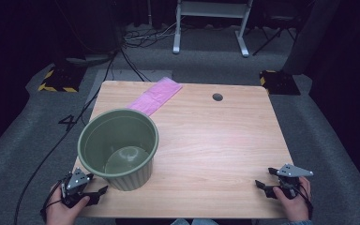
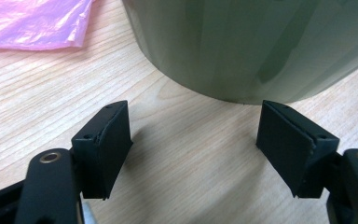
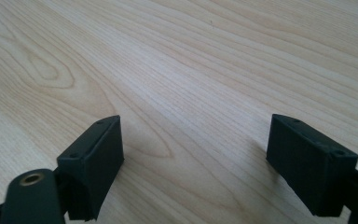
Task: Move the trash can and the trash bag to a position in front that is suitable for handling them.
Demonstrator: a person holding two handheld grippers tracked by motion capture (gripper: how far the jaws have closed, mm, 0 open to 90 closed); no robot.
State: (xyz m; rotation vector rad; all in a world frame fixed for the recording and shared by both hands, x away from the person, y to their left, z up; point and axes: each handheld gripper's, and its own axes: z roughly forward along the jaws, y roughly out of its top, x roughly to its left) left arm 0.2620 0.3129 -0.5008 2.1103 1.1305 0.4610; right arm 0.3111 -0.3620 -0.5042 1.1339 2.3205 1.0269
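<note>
Upright green ribbed pot [image 1: 118, 147], table's left

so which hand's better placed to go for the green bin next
Left, probably. The left gripper sits open right beside the green bin; the right gripper is open over bare table, far across.

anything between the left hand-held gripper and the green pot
Nothing: only a short stretch of bare wooden table lies between the open left hand-held gripper and the green pot, seen in the left gripper view. The pink bag lies off to the side.
</note>
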